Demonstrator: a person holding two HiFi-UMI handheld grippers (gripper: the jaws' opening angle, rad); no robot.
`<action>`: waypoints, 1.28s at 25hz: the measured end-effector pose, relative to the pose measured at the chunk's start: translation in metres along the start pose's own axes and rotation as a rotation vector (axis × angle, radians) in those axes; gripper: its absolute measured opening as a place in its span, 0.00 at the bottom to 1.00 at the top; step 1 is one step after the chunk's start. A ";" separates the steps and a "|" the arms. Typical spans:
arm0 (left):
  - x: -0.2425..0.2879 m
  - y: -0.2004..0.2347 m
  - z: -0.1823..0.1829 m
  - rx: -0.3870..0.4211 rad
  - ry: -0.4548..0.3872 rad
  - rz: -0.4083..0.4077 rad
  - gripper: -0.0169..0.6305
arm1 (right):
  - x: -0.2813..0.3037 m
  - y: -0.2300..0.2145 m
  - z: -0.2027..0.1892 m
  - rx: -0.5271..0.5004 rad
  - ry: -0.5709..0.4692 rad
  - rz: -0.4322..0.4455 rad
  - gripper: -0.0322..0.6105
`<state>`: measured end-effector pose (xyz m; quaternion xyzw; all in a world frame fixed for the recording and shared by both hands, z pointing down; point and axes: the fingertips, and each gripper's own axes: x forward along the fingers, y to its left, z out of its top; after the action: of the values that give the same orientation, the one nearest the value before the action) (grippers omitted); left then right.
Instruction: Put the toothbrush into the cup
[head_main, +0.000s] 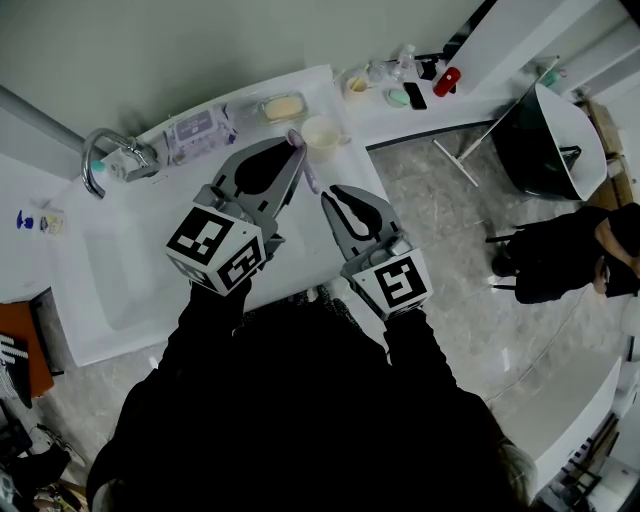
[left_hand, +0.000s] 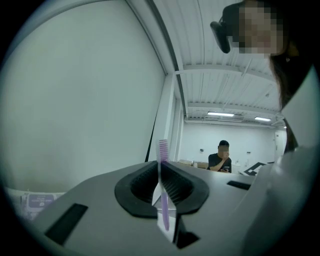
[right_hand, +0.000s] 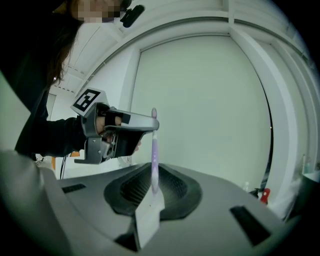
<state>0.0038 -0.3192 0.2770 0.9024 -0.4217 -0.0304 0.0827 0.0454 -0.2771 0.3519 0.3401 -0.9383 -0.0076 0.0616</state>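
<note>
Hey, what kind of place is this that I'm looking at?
Most likely a bathroom-style washstand set up in a bigger room: a white sink with a faucet, a cup on its rim, and a toothbrush above it.

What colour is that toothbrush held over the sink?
The toothbrush is pale purple; it shows best in the left gripper view.

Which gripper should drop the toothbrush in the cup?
Probably the left gripper. It is shut on the toothbrush near the brush end, right beside the cup. The right gripper seems to pinch only the handle's end, farther from the cup.
</note>
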 end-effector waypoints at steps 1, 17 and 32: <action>0.002 0.001 0.004 0.008 -0.007 0.002 0.07 | -0.001 -0.002 -0.001 -0.007 0.005 0.001 0.12; 0.032 0.028 0.029 0.103 -0.048 0.070 0.06 | -0.003 -0.025 -0.023 0.059 0.041 -0.027 0.06; 0.073 0.071 0.013 0.105 -0.066 0.037 0.06 | 0.012 -0.035 -0.040 0.110 0.107 -0.072 0.06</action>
<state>-0.0040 -0.4217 0.2780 0.8962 -0.4417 -0.0362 0.0219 0.0637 -0.3106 0.3909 0.3764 -0.9199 0.0597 0.0925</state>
